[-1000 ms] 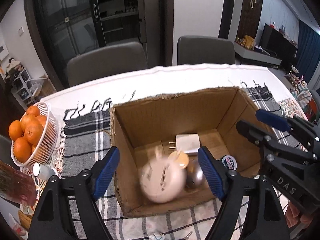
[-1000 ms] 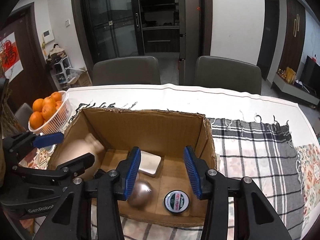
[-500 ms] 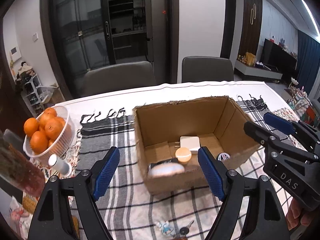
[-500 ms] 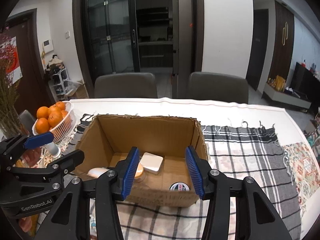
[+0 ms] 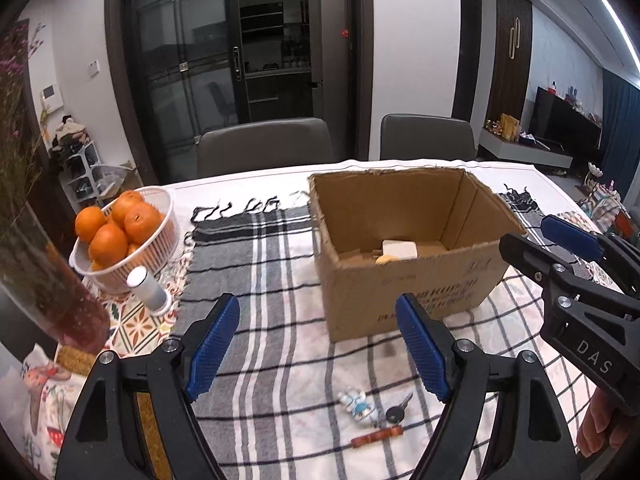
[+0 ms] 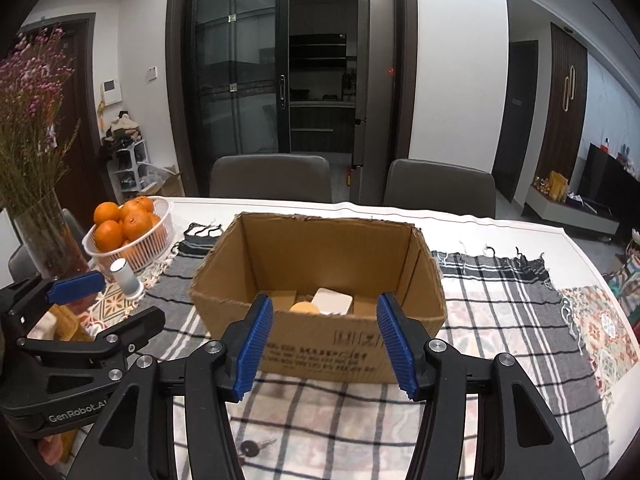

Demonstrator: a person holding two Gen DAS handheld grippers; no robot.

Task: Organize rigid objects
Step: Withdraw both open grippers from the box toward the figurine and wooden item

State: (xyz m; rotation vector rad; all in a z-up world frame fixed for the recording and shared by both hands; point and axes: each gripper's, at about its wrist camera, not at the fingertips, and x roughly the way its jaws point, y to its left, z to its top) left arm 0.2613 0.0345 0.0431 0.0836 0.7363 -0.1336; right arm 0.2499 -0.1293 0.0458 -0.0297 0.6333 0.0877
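Cardboard box (image 5: 404, 280) stands on the plaid cloth (image 5: 256, 280) at 12 o'clock of both grippers, with a white block (image 6: 332, 301) inside. Left gripper (image 5: 318, 350) and right gripper (image 6: 326, 346) are spread apart and hold nothing. A key (image 5: 397, 411) lies at 6 o'clock of the box.

Cardboard box (image 5: 408, 280) near wall hides most contents; white block (image 5: 399, 249) and orange round item (image 5: 386, 259) partly visible. Print on box front unreadable. Vase (image 5: 44, 280) cut by frame edge.

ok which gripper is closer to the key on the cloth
Left. The key lies just below the open left gripper, toward its right finger. The open right gripper hangs farther right, by the cardboard box.
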